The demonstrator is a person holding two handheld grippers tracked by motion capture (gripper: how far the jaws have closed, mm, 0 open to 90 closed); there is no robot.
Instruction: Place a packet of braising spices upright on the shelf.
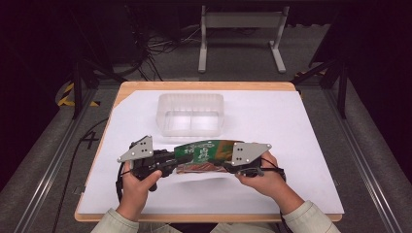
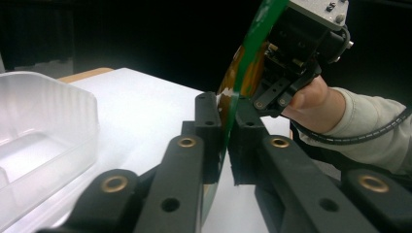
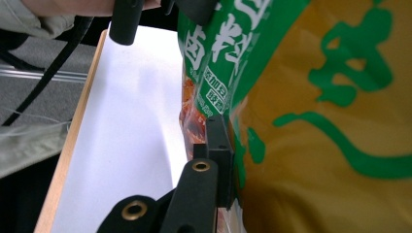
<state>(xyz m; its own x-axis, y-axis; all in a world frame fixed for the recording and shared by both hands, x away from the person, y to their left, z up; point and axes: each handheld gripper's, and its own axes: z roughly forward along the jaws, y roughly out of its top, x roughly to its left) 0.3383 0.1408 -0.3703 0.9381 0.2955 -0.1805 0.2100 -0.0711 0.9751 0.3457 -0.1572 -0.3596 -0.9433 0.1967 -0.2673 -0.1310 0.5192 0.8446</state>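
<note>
Currently held above white sheet (image 1: 272,126), in front of clear tub (image 1: 191,114): green-and-yellow packet (image 1: 209,153), stretched level between both grippers. Left gripper (image 1: 171,160): jaws nearly closed, pads pinching packet's left edge, seen edge-on in left gripper view (image 2: 232,121). Right gripper (image 1: 228,166): jaws closed on packet's right end; near jaw pressed against printed film in right gripper view (image 3: 311,136). Packet clear of sheet, bowed slightly upward at middle. Tub just beyond packet, not touching.
</note>
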